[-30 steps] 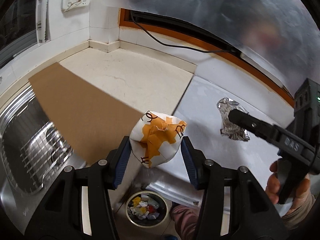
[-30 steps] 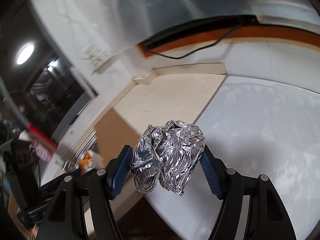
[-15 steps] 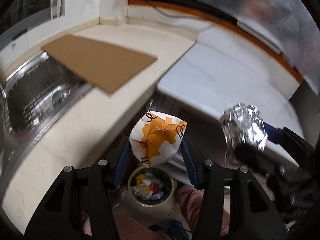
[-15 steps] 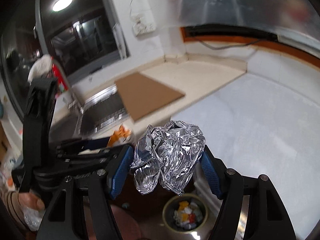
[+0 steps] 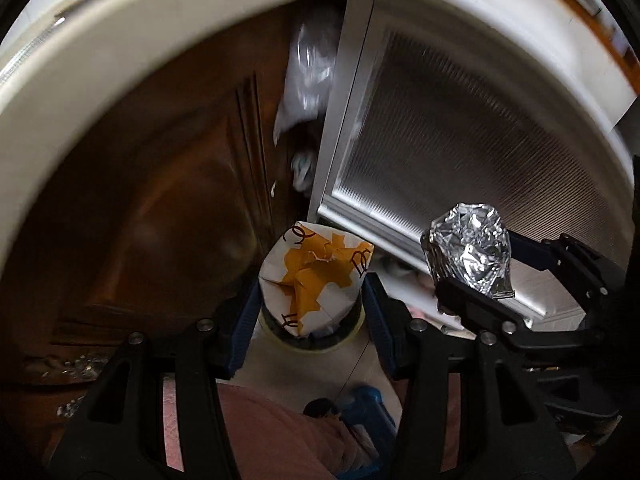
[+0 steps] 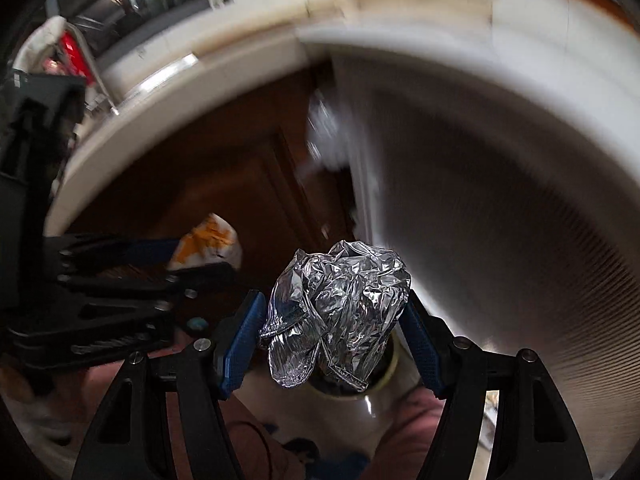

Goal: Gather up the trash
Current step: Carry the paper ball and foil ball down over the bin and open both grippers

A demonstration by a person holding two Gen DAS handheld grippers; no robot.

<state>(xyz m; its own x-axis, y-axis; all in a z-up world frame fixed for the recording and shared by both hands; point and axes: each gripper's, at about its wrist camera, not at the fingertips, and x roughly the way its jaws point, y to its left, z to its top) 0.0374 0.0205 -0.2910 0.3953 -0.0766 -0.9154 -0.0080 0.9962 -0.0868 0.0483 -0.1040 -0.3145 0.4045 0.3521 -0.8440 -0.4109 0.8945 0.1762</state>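
Left hand-held gripper (image 5: 312,304) clamped on paper wad (image 5: 316,280), right hand-held gripper (image 6: 334,336) on foil ball (image 6: 340,312), above bin (image 5: 320,342).

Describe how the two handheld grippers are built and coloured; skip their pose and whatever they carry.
Both match: the left gripper and right gripper each have matte black plastic arms with slotted cut-outs and silver screw heads at the joints. Their fingers carry ribbed blue pads on the inner faces. No cables or readable markings show. The person's clothing below looks dusty pink.
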